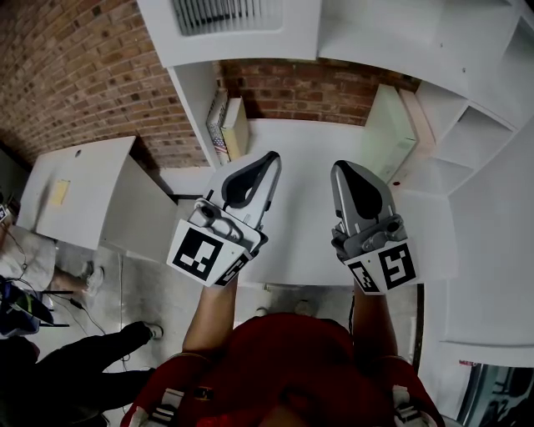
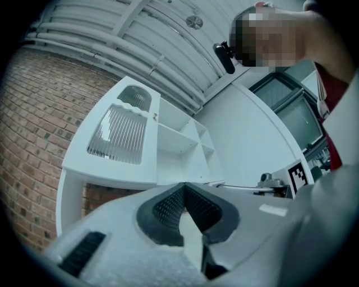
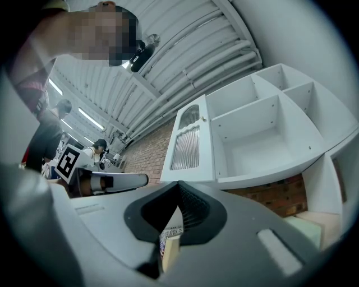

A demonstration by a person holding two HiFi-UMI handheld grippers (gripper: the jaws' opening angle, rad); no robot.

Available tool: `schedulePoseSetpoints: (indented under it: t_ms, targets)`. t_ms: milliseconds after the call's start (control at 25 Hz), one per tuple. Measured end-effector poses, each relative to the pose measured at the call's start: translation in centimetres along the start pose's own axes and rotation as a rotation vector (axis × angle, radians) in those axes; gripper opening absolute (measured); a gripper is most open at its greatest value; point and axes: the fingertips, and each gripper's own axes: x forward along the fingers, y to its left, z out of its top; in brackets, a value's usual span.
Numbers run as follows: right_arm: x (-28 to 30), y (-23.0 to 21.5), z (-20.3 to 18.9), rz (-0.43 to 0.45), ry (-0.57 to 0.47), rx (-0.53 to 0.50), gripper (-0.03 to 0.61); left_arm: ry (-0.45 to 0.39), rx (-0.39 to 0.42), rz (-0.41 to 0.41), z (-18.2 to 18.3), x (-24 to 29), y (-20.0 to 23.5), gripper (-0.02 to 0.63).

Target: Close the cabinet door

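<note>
The white wall cabinet (image 1: pixel 467 133) hangs above the desk, its shelves bare. Its door (image 1: pixel 229 17), with a ribbed glass panel, stands swung open to the left. In the left gripper view the door (image 2: pixel 120 134) sits left of the open shelves (image 2: pixel 179 137). The right gripper view shows the door (image 3: pixel 188 140) beside the compartments (image 3: pixel 263 129). My left gripper (image 1: pixel 271 156) and right gripper (image 1: pixel 340 167) hover side by side over the desk, below the cabinet and apart from the door. Both point slightly upward, shut and holding nothing; the tips meet in the left gripper (image 2: pixel 184 185) and right gripper (image 3: pixel 178 184) views.
A white desk (image 1: pixel 309 150) lies under the grippers, against a brick wall (image 1: pixel 92 75). Books (image 1: pixel 225 125) stand at its back left and a pale board (image 1: pixel 388 129) leans at its back right. A white table (image 1: pixel 75 192) is at the left, with another person's legs (image 1: pixel 75 367) below it.
</note>
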Motion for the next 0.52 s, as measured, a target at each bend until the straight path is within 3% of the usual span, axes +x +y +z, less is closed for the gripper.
schedulePoseSetpoints:
  t_ms: [520]
  targets:
    - [-0.25, 0.08, 0.43, 0.032, -0.009, 0.022, 0.012, 0.013, 0.025, 0.018, 0.69, -0.36, -0.76, 0.002]
